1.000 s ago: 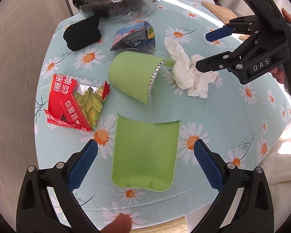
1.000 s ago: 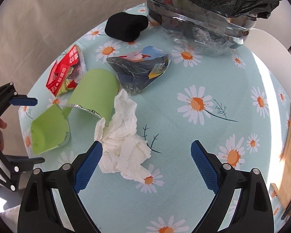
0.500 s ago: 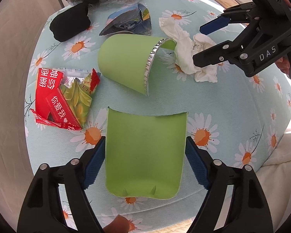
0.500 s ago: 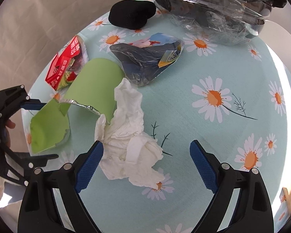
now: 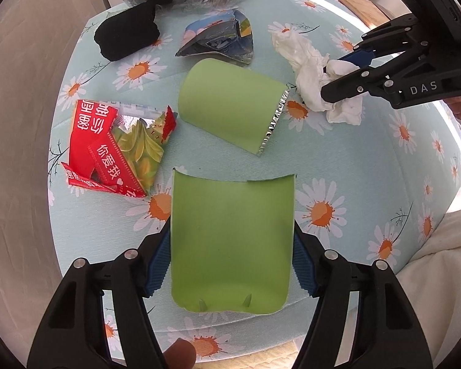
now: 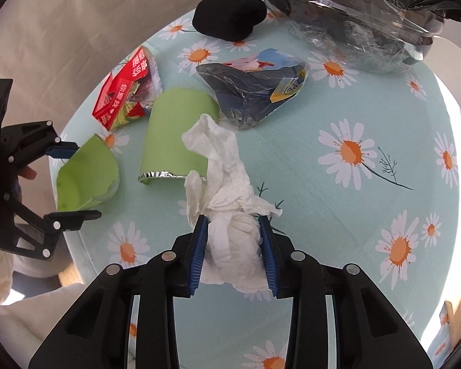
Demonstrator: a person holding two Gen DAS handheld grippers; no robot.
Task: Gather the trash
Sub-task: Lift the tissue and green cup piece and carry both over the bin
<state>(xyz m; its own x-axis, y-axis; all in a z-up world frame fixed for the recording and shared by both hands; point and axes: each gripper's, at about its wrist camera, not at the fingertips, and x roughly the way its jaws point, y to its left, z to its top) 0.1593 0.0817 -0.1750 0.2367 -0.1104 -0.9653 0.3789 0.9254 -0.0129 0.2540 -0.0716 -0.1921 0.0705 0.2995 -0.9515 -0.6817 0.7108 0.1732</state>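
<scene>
Step in hand: both grippers are taking a first grip on separate pieces of trash on the daisy-print tablecloth (image 6: 384, 117).

Left gripper (image 5: 232, 264) — jaws closing, blue pads touching both side edges of the near green cup half (image 5: 230, 246), which lies flat at the near edge of the table.

Right gripper (image 6: 233, 246) — jaws closing, pads pressing the near end of the crumpled white tissue (image 6: 227, 203). The tissue's far end drapes over the foil rim of the far green cup half (image 6: 175, 141).

Trash not yet gripped: the red snack wrapper (image 5: 107, 147) at left, the dark foil wrapper (image 5: 221, 40) farther back, and a black bundle (image 5: 126, 37) at far left.

Next move, as judged: finish both closures, lift clear of the cloth, and carry the pieces to the clear bin with the black liner (image 6: 368, 15) at the far side. The thin cup wall may buckle under squeeze; the tissue tail may drag the far cup half.

View differences: the left wrist view shows the near cup half's full outline and a fingertip at the bottom edge. The right wrist view shows the bin most fully, and the tissue grip head-on.
</scene>
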